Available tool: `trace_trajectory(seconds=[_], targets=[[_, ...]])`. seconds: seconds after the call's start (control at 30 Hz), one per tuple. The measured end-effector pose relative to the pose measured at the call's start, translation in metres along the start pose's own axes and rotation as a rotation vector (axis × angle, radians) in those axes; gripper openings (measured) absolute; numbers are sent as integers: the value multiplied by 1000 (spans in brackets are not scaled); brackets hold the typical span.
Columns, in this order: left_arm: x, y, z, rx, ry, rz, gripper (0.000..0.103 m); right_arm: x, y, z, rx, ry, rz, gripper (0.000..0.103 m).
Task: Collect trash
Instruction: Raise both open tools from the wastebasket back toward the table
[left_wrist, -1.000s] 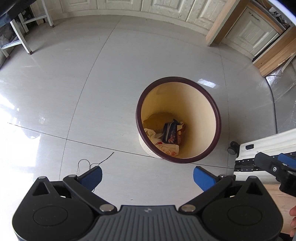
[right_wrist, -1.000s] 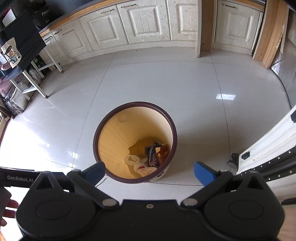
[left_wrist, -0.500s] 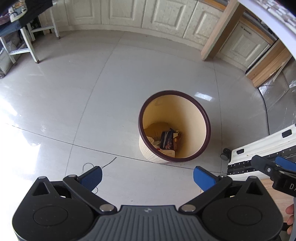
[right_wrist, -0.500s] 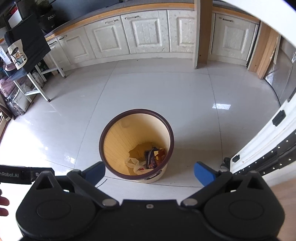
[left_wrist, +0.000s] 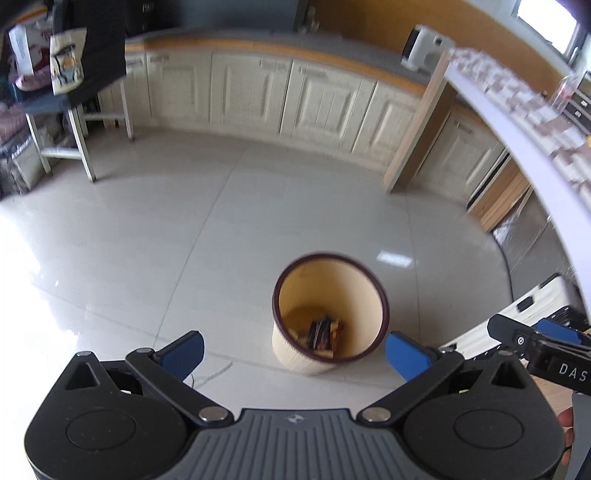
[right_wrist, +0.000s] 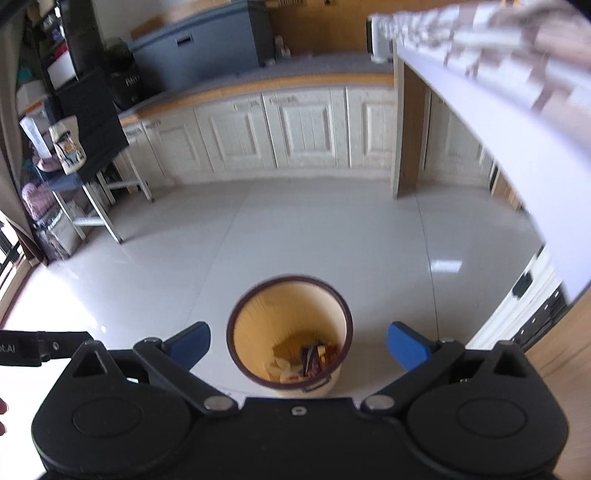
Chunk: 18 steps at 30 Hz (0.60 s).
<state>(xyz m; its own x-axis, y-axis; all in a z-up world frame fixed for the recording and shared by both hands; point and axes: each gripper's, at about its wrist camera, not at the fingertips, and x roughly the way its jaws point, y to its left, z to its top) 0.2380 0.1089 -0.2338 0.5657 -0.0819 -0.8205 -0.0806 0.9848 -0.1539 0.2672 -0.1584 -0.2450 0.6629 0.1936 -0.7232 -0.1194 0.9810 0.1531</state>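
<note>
Both claws, left claw (left_wrist: 293, 352) and right claw (right_wrist: 298, 343), are spread wide and nothing is held. Trash (right_wrist: 306, 360) is seen inside the bin (right_wrist: 236, 343) on the floor. More trash could be missed, because everything is blurred.

The trash (right_wrist: 308, 360) at the bottom of the bin (right_wrist: 255, 314) is too small to name piece by piece; only a pale crumpled wrapper and dark packets can be made out. The bin's foot is hidden behind the right gripper's body. The white surface (right_wrist: 517, 122) at upper right is smeared by blur and cut off by the edge. A fingertip (right_wrist: 2, 410) shows at the left edge, the rest of that hand out of view.
</note>
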Motion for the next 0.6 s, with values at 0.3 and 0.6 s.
trace_trajectory(seconds=[0.3,0.6], targets=[[-70,-12,13,25,-171,-33,103,-70,10,22,-8,-161,57,103],[-147,-36,30,66,-357,-87,103,-151,14,49,-52,-346,63,103]])
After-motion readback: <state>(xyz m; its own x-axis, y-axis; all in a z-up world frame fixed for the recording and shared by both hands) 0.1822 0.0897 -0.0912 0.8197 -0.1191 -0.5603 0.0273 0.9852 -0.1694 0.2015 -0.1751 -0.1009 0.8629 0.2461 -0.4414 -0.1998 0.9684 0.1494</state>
